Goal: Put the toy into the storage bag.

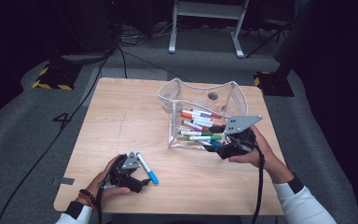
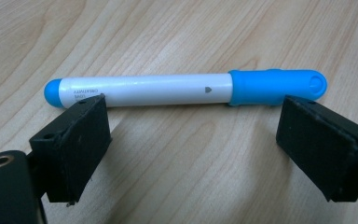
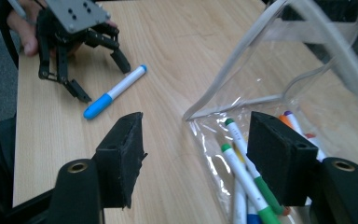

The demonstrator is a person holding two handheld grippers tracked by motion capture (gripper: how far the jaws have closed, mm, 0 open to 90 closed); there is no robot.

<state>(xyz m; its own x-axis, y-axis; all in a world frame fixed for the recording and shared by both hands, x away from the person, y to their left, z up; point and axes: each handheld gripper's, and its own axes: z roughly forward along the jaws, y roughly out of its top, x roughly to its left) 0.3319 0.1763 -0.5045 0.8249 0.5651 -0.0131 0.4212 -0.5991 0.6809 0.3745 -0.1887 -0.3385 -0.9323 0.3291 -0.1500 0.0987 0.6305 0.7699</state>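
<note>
High view: pale wood-grain worktop [image 1: 121, 126], grey carpet [image 1: 23, 121] around; blue-capped white marker [image 1: 147, 168] beside wide left hand-held gripper [image 1: 137, 179]; right hand-held gripper [image 1: 214, 145] wide, empty, at clear plastic pouch [image 1: 200, 100].

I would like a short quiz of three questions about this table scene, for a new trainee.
1. True or false: the blue marker lies flat on the table, ungripped.
2. Which hand-held gripper is next to the clear pouch? A) left B) right
3. Fill in: the left hand-held gripper has its jaws ____ beside the blue marker.

Key
1. True: the marker rests on the wood, just beyond the open jaws.
2. B: the right hand-held gripper is at the pouch's edge, near the markers inside.
3. Open.
</note>
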